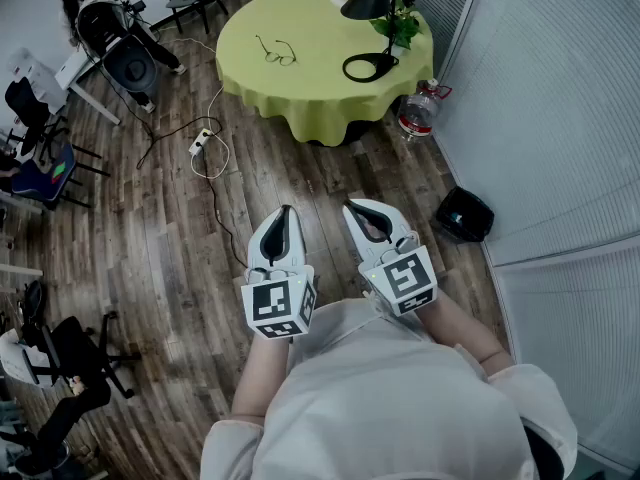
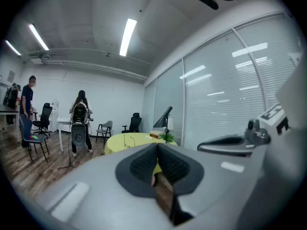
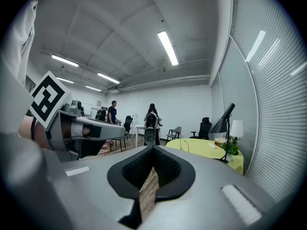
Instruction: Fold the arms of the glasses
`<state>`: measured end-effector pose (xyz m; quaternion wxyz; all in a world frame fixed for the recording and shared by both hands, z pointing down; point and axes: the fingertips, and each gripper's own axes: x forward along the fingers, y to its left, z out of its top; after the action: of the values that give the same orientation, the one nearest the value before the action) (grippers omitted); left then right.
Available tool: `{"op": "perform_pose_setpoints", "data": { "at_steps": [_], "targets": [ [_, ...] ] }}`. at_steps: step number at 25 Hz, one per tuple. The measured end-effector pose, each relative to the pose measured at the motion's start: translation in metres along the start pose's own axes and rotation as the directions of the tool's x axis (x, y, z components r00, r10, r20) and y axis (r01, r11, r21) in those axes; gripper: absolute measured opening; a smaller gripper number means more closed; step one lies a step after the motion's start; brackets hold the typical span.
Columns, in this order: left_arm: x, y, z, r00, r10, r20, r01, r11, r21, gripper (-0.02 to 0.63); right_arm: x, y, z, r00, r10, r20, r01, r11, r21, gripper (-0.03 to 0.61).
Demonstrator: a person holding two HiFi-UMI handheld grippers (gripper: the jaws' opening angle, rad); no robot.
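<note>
Your left tongs (image 1: 286, 211) and right tongs (image 1: 352, 208) are both closed with nothing in them. You hold them side by side in front of you, over the wooden floor (image 1: 170, 238). The glasses (image 1: 277, 51) are well away from you, on the round surface (image 1: 310, 98) with the green cloth, toward its left side. Their arms seem to be spread, not yet folded.

The first risk is on the floor. A cable (image 1: 214, 183) and a power strip (image 1: 200, 144) lie between you and the surface, and you could catch a foot on them as you walk in. A bottle (image 1: 418, 113) also stands on the floor close to the right edge of the surface.

Once you get there, closed tongs would only nudge the glasses, so open them before you reach in. The frame looks thin and light. If you push on one arm without steadying the front, the glasses will likely slide across the cloth, perhaps toward the near edge. Squeezing hard could bend the wire or press on a lens.

The lamp (image 1: 372, 6) stands to the right of the glasses, so a wide swing of your right arm could knock it.
</note>
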<state>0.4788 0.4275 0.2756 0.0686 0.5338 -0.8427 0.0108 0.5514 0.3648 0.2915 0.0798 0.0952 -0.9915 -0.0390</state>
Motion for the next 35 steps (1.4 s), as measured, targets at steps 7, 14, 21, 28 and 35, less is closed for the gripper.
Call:
{"op": "perform_pose_setpoints", "data": {
  "at_steps": [7, 14, 21, 28, 35],
  "targets": [
    [0.009, -0.001, -0.004, 1.000, 0.000, -0.010, 0.000, 1.000, 0.009, 0.006, 0.005, -0.007, -0.002, 1.000, 0.000, -0.003, 0.000, 1.000, 0.013, -0.002],
    [0.013, 0.003, -0.008, 1.000, 0.012, -0.022, -0.012, 1.000, 0.007, 0.006, 0.013, -0.010, -0.008, 1.000, -0.008, -0.016, 0.009, 0.999, 0.039, -0.002],
    [0.022, 0.015, -0.017, 0.999, 0.022, -0.042, -0.022, 1.000, 0.008, 0.006, 0.029, -0.014, -0.014, 1.000, -0.008, -0.019, 0.009, 0.998, 0.062, -0.002],
    [0.052, 0.061, -0.020, 0.998, 0.006, -0.055, -0.005, 1.000, 0.012, 0.006, 0.083, -0.011, -0.013, 0.999, -0.019, -0.037, 0.022, 0.997, 0.073, -0.002],
    [0.095, 0.156, -0.005, 0.998, -0.004, -0.062, 0.002, 1.000, -0.029, 0.006, 0.179, 0.006, 0.013, 0.997, -0.062, -0.042, 0.064, 0.996, 0.068, -0.002]
  ]
}}
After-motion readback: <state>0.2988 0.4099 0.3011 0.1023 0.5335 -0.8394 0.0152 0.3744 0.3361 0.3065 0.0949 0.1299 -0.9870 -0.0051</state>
